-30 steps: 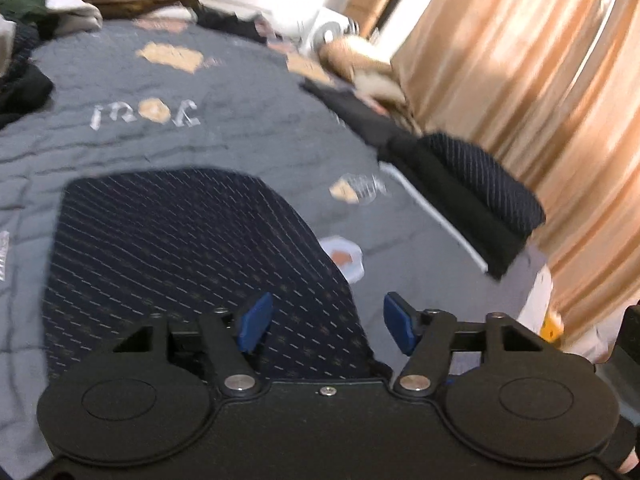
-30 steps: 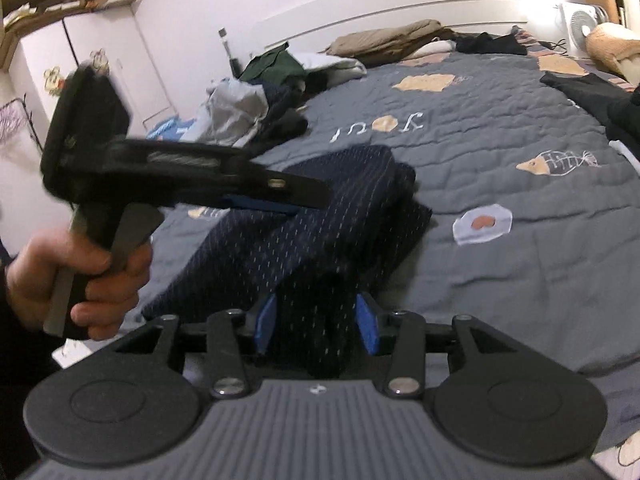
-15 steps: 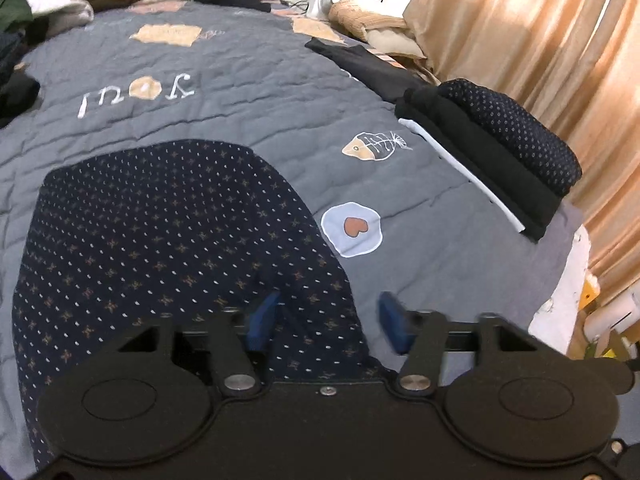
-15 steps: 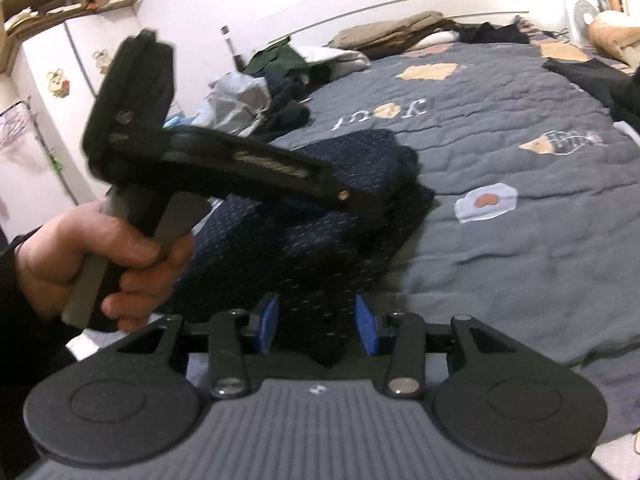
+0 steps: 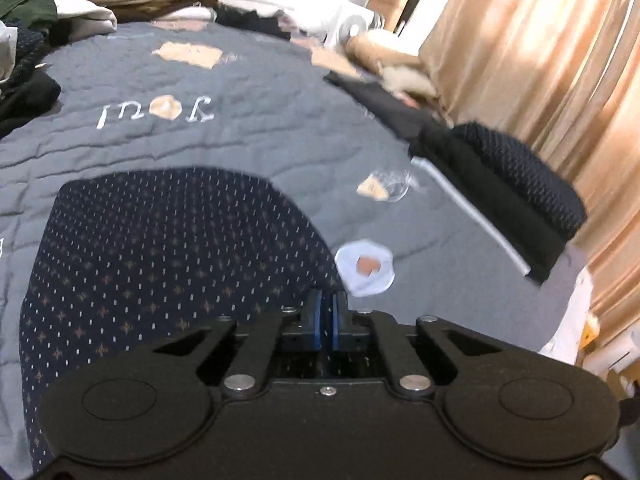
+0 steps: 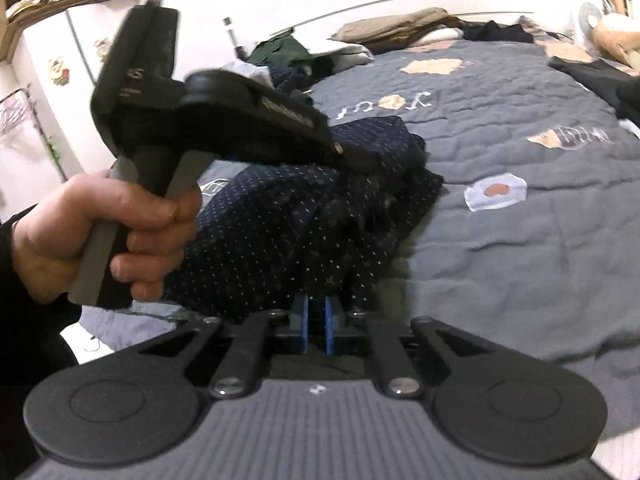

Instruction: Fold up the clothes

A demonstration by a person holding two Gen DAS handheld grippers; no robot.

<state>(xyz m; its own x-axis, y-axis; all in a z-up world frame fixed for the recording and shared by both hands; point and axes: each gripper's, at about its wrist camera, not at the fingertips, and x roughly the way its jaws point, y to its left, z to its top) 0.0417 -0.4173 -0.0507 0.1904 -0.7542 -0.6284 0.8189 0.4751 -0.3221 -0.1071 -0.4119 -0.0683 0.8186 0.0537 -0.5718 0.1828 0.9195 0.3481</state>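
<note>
1. A navy-blue dotted fabric garment (image 5: 160,264) lies partly spread, partly bunched on a grey quilted bedspread (image 5: 248,128) with stitched lettering and patch motifs; the right wrist view shows it heaped in folds near the bed's close edge.
2. The left gripper (image 5: 327,312), black with blue pads, has just been closing; its jaws now stand together at the garment's near right edge, and dotted cloth shows in the thin slit between the pads.
3. The right gripper (image 6: 315,322) has also just been closing; its blue pads stand narrow, pinching a hanging fold of the same garment.
4. In the right wrist view, a person's hand (image 6: 100,232) grips the grey handle of the left tool, which is tilted down over the heap.
5. A folded stack of dark clothes (image 5: 508,192) sits on the bed's right edge, beside peach-coloured curtains (image 5: 560,60).
6. An unfolded pile of mixed clothes (image 6: 288,56) lies towards the head of the bed, near the white headboard (image 6: 440,0).
</note>
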